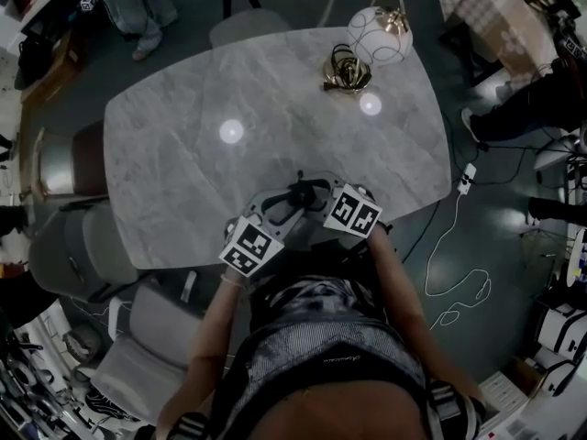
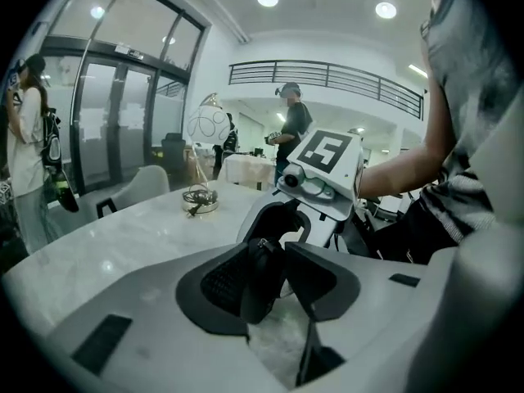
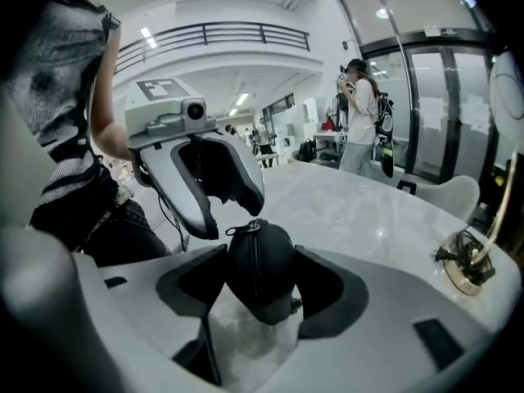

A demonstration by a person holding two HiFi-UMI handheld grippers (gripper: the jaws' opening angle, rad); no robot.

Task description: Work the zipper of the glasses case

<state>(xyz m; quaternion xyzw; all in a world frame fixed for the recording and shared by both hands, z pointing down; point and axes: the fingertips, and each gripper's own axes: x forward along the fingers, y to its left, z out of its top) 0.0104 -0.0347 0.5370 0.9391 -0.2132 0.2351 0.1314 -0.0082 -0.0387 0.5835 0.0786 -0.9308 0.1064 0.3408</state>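
Right gripper view: the right tongs [image 3: 260,262] clamp one end of the black glasses case [image 3: 260,285], zipper pull [image 3: 244,228] uppermost, over the marble worktop [image 3: 368,211]. The left tongs [image 2: 274,256] stand part open around the opposite end, gripping nothing. In the head view, the marker cubes [image 1: 250,246] hide most of the case near the worktop's front edge.

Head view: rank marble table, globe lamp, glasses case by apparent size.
1. marble table, by far the largest
2. globe lamp, though it stands taller, so nearer the camera
3. glasses case, only partly visible
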